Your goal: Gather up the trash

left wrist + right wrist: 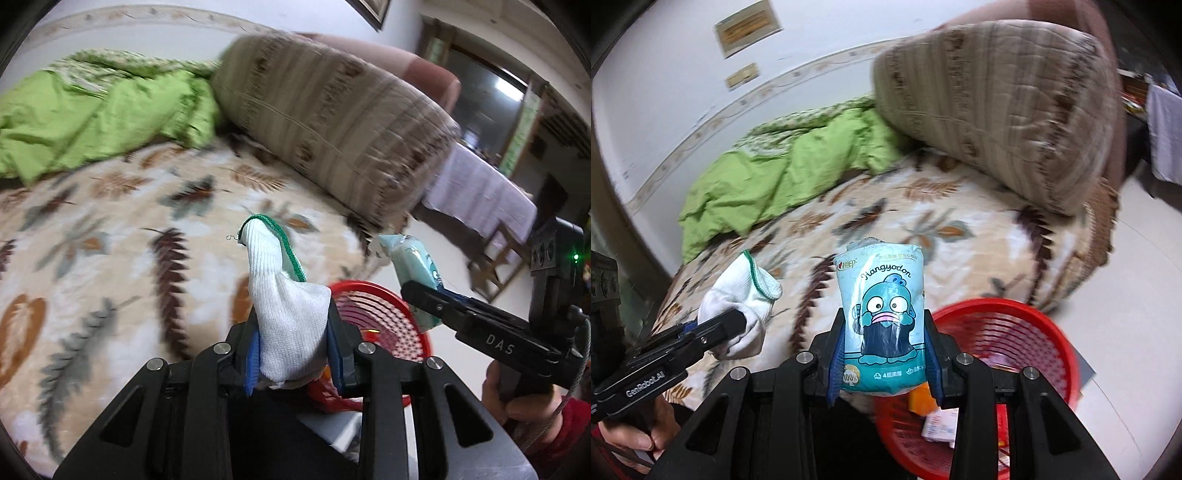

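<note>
The left claw [291, 350] is squeezed shut on a white glove [284, 314]. The right claw [884, 354] is squeezed shut on a blue tissue pack [882, 317] with a cartoon fish on it. Both things are up in the air, above the edge of the bed [960, 221], not lying on it.

A red basket [1034, 325] sits on the floor just beside the bed, below the right claw. It already has some scraps inside. I think both things are held high so they can be carried over the rim and dropped in.

The glove stands up out of its claw, long way up, with its green cuff [280, 236] at the top, leaning a little left. The tissue pack also stands up tall, picture side facing the right camera, with its crinkled end on top.

The green blanket [92, 110] and the brown pillow [332, 110] stay back on the bed.
</note>
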A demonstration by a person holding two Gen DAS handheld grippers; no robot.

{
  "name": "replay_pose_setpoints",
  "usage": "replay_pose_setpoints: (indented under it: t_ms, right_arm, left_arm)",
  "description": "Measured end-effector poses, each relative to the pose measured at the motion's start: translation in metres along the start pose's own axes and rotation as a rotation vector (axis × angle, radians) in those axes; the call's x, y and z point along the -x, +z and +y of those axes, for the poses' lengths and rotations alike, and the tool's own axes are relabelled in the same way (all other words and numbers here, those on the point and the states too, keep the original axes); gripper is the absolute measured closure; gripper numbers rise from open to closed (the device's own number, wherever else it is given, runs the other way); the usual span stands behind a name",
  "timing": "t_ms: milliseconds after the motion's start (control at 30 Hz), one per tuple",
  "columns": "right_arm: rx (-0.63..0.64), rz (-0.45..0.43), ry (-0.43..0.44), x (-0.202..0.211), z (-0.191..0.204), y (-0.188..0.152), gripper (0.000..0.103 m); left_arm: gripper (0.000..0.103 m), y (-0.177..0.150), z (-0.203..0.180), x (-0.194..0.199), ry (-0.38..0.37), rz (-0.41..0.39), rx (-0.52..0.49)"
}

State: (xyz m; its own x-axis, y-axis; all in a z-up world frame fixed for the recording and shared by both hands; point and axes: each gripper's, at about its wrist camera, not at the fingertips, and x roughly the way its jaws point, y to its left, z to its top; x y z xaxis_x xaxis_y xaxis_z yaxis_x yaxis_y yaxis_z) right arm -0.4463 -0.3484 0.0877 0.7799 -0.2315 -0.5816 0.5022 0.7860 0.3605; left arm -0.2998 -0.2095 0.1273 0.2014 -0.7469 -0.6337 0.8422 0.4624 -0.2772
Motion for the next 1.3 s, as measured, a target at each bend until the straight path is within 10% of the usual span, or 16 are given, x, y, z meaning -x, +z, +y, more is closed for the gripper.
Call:
replay_pose_setpoints:
  t_ms: [533, 600, 1300]
  right_arm:
    - [-0.138, 0.023, -0.097, 0.009, -0.062, -0.009, 0.059]
    - [-0.156, 0.031, -0.126, 0.006, -0.067, -0.011, 0.055]
    - [-0.07, -0.031, -0.194, 0.019, -0.017, 0.003, 0.029]
  left_arm:
    - [0.072, -0.002, -0.059, -0.067, -0.142, 0.14, -0.089]
    - [0.06, -0.004, -0.06, -0.073, -0.146, 0.162, -0.098]
    - [0.028, 0.003, -0.022, 0.007, 0.148, -0.059, -0.121]
